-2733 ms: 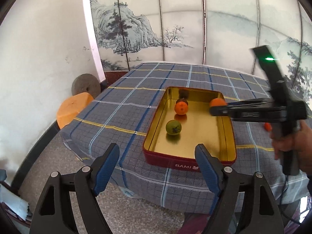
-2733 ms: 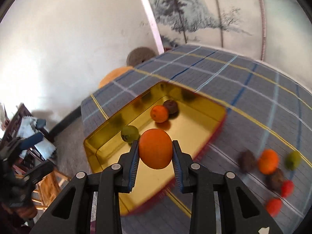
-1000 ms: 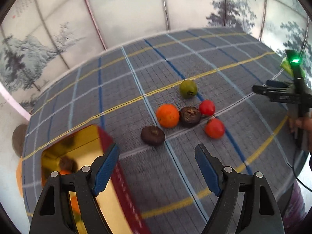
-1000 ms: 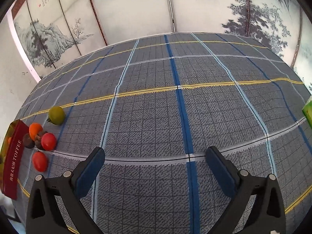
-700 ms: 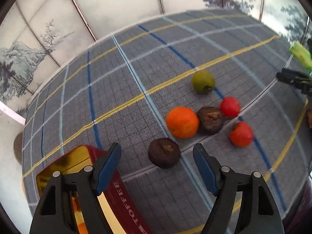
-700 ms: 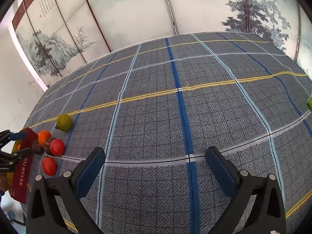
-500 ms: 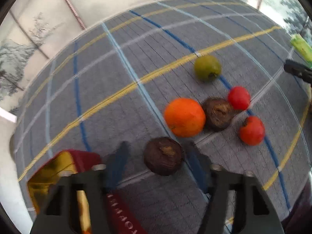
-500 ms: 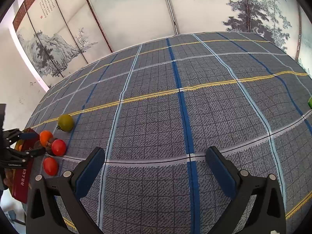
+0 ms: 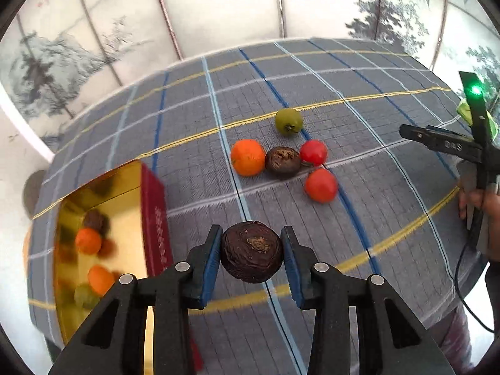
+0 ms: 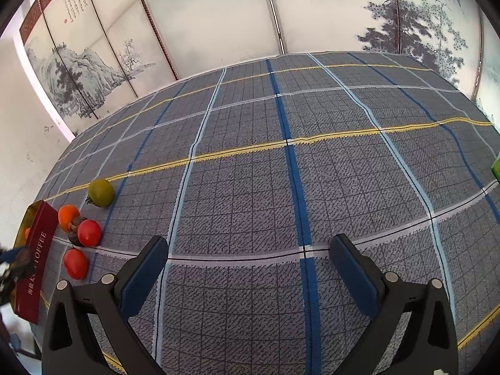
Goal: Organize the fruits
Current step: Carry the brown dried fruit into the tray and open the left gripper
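My left gripper (image 9: 252, 257) is shut on a dark brown wrinkled fruit (image 9: 252, 256), held above the plaid tablecloth (image 9: 359, 118). Beyond it lie an orange (image 9: 247, 157), a second dark fruit (image 9: 283, 161), two red fruits (image 9: 313, 152) (image 9: 321, 185) and a green fruit (image 9: 288, 121). The gold-lined red tin (image 9: 154, 218) sits at the left with several fruits inside. My right gripper (image 10: 248, 265) stands open over bare cloth (image 10: 281, 187), far right of the fruit cluster: green fruit (image 10: 100, 192), orange (image 10: 68, 213), red fruits (image 10: 89, 232) (image 10: 75, 263). The tin (image 10: 34, 262) shows at that view's left edge.
A painted folding screen (image 10: 218, 15) stands behind the table. In the left wrist view the other handheld gripper with a green light (image 9: 475, 143) and a person's hand (image 9: 481, 200) are at the right edge. The table's near edge runs under my left gripper.
My left gripper closed on the nearest dark fruit, lifted it from the cloth and drew back toward the tin. The right gripper has stayed where it was, open.
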`<move>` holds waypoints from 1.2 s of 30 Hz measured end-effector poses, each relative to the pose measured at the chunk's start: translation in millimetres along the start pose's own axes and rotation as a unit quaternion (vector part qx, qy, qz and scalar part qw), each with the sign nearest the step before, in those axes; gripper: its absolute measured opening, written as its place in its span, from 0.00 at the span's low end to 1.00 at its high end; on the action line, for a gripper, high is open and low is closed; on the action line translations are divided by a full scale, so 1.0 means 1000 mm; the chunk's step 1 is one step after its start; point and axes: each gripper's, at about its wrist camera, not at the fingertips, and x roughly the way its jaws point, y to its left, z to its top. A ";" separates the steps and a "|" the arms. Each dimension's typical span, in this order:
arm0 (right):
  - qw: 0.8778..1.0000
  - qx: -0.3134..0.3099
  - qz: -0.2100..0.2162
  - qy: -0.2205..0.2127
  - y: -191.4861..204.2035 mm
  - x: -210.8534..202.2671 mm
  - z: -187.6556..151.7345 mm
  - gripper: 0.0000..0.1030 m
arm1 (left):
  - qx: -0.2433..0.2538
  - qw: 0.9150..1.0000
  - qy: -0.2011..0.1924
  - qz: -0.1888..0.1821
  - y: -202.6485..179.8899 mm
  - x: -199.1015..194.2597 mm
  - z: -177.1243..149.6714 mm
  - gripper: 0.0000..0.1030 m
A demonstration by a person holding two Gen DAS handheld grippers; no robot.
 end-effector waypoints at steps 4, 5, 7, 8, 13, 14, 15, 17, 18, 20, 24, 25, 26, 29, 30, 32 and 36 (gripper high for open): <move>1.000 -0.005 -0.008 0.003 0.002 0.001 0.000 1.00 | -0.009 1.000 -0.014 0.012 -0.006 -0.017 -0.015 0.38; 1.000 -0.007 -0.011 0.004 0.003 0.002 0.000 1.00 | -0.015 1.000 -0.015 0.007 -0.005 -0.021 -0.019 0.38; 1.000 -0.013 -0.019 0.007 0.006 0.003 0.000 1.00 | -0.023 1.000 -0.014 0.010 -0.004 -0.025 -0.023 0.38; 1.000 -0.015 -0.023 0.008 0.007 0.003 0.000 1.00 | -0.024 1.000 -0.015 0.010 -0.005 -0.028 -0.027 0.38; 0.998 -0.033 -0.048 0.018 0.015 0.007 -0.001 1.00 | -0.030 0.999 -0.022 0.022 -0.001 -0.039 -0.038 0.38; 0.998 -0.036 -0.051 0.019 0.015 0.007 -0.001 1.00 | -0.030 0.999 -0.025 0.026 0.000 -0.041 -0.040 0.38; 0.998 -0.039 -0.055 0.020 0.016 0.008 -0.001 1.00 | -0.030 0.999 -0.028 0.032 0.002 -0.043 -0.041 0.38; 0.997 -0.044 -0.062 0.023 0.018 0.009 -0.001 1.00 | -0.032 0.998 -0.035 0.040 0.007 -0.048 -0.042 0.38; 0.996 -0.047 -0.067 0.025 0.020 0.010 -0.002 1.00 | -0.034 0.998 -0.038 0.042 0.010 -0.050 -0.043 0.38; 0.995 -0.054 -0.076 0.029 0.022 0.012 -0.001 1.00 | -0.038 0.997 -0.043 0.050 0.017 -0.055 -0.043 0.38; 0.993 -0.067 -0.094 0.035 0.027 0.015 -0.002 1.00 | -0.047 0.996 -0.051 0.064 0.032 -0.061 -0.045 0.38; 0.993 -0.066 -0.094 0.035 0.027 0.014 -0.003 1.00 | -0.050 0.995 -0.052 0.070 0.036 -0.062 -0.046 0.38; 0.993 -0.065 -0.093 0.034 0.027 0.014 -0.003 1.00 | -0.052 0.995 -0.053 0.073 0.039 -0.063 -0.046 0.38; 0.993 -0.065 -0.093 0.034 0.026 0.014 -0.003 1.00 | -0.060 0.993 -0.055 0.086 0.052 -0.064 -0.048 0.38; 0.993 -0.065 -0.093 0.034 0.026 0.014 -0.003 1.00 | -0.062 0.992 -0.055 0.090 0.056 -0.064 -0.049 0.38; 0.993 -0.065 -0.094 0.035 0.025 0.013 -0.003 1.00 | -0.067 0.991 -0.054 0.102 0.064 -0.063 -0.050 0.38; 0.993 -0.065 -0.094 0.035 0.026 0.014 -0.003 1.00 | -0.077 0.988 -0.053 0.123 0.080 -0.059 -0.052 0.38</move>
